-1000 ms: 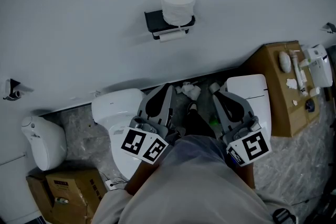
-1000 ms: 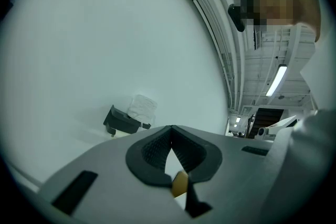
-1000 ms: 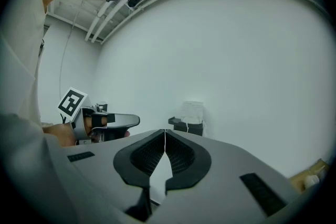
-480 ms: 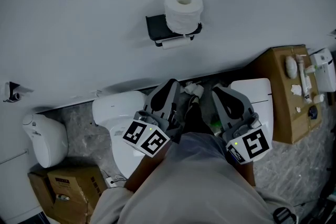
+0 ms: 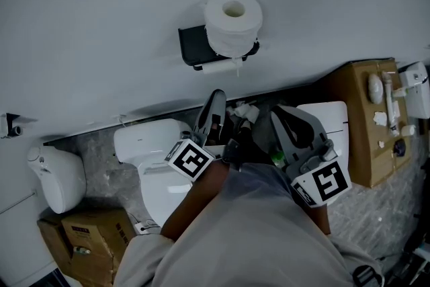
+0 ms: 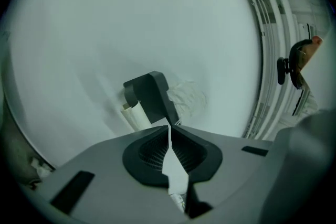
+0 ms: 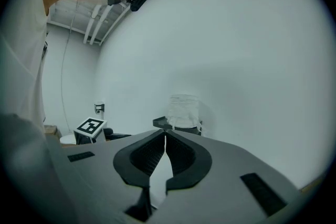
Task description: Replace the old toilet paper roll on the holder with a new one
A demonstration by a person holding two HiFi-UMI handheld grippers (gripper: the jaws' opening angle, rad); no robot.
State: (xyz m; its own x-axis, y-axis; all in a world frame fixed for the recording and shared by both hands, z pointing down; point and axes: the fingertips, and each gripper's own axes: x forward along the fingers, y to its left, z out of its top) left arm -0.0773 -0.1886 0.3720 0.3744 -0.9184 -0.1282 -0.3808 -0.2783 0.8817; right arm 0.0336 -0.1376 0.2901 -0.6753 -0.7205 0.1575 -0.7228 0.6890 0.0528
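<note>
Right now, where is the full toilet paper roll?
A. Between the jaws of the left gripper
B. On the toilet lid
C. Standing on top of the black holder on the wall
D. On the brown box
C: the head view shows the toilet paper roll standing upright on the top of the black holder.

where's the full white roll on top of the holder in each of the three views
Head view: the full white roll is at upper centre, standing on end on the wall holder.
Left gripper view: the roll is just right of centre, above the jaw tips.
Right gripper view: the roll is near centre, above the jaw tips.
Shared landmark: the black holder under it.
</note>
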